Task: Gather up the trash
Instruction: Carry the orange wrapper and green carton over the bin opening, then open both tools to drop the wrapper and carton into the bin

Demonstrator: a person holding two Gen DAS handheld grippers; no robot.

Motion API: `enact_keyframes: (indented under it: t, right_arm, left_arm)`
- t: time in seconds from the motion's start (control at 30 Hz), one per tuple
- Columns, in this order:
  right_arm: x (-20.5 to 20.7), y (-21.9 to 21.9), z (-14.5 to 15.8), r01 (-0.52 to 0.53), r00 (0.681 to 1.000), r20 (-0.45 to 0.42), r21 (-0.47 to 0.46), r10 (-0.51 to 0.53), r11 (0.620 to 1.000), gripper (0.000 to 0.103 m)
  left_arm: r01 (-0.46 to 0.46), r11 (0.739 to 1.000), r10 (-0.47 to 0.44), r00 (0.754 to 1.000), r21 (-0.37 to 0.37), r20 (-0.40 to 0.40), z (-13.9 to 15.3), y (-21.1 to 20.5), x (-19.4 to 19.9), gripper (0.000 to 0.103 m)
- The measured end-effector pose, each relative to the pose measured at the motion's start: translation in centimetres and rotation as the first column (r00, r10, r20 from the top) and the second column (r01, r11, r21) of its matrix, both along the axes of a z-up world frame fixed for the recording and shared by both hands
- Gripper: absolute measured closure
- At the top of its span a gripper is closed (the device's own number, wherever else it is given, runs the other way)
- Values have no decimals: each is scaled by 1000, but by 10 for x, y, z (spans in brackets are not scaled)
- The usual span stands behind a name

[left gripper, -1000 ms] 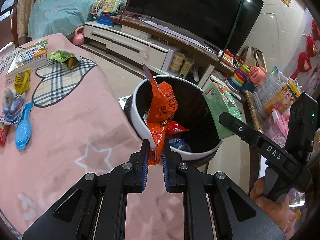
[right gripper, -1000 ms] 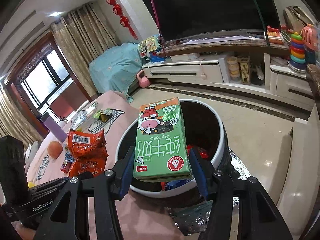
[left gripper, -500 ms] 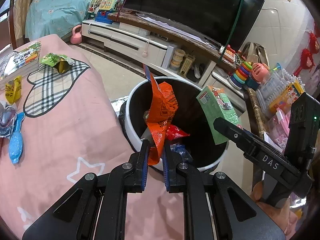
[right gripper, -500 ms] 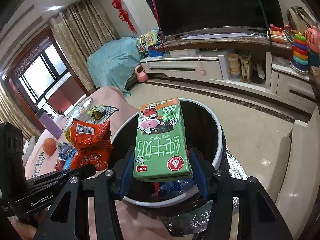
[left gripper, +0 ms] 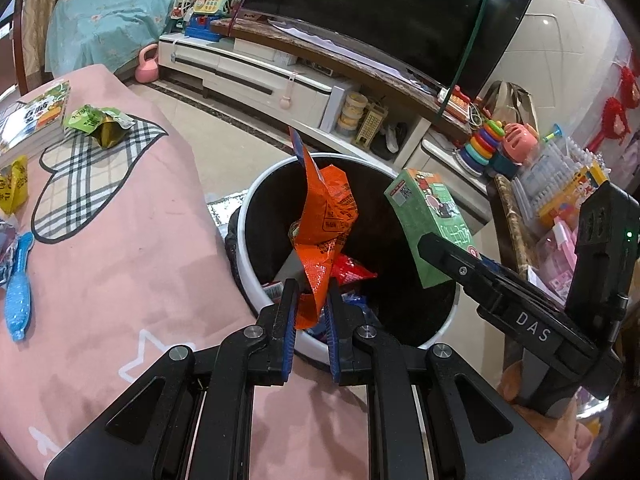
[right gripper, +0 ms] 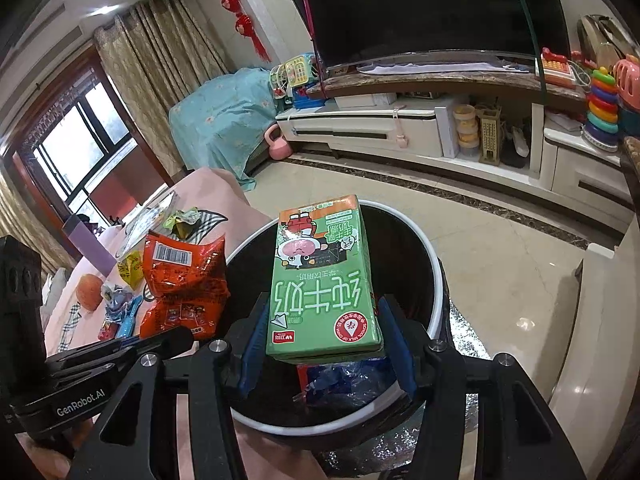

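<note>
Left wrist view: left gripper [left gripper: 311, 303] at lower centre, clamped on an orange snack wrapper [left gripper: 325, 222] standing upright above the mouth of the trash bin [left gripper: 256, 196]; bin white-rimmed, black-lined, at centre of frame, already holding a red packet [left gripper: 352, 274] and other scraps; right gripper's finger entering from the right, pressed on a green milk carton [left gripper: 430, 216] tilted over the bin's right rim; pink table [left gripper: 132, 256] filling the left half, bearing a blue comb [left gripper: 20, 286] at far left, a green crumpled wrapper [left gripper: 98, 126] on the plaid heart patch in the upper left, a yellow packet [left gripper: 14, 190] and a stack of books [left gripper: 34, 114] at the left edge.

Right wrist view: right gripper [right gripper: 324, 338] at lower centre, closed against both sides of the carton [right gripper: 320, 280], lying flat above the bin [right gripper: 434, 268]; orange wrapper [right gripper: 184, 280] at left centre, beside the bin's left rim; television [right gripper: 432, 8] across the upper right.
</note>
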State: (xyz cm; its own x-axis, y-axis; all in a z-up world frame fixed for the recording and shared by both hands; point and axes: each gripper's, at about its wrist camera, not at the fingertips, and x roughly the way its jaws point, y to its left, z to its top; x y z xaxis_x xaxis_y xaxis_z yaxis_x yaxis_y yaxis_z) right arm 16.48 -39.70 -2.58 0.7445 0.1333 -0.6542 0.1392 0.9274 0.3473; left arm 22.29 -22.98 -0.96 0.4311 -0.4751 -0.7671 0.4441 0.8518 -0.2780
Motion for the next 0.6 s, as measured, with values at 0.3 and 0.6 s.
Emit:
enact_keyframes:
  t: [0.3, 0.6]
  right_arm:
    - [5, -2, -4, -1, 1000, -14, 0, 1, 1000, 48]
    - [0, -1, 4, -2, 1000, 11, 45, 2, 999, 31]
  left_arm:
    - [-1, 1000, 1, 1000, -9, -23, -4, -2, 7, 82]
    - [-52, 998, 52, 999, -46, -5, -1, 29, -5, 58]
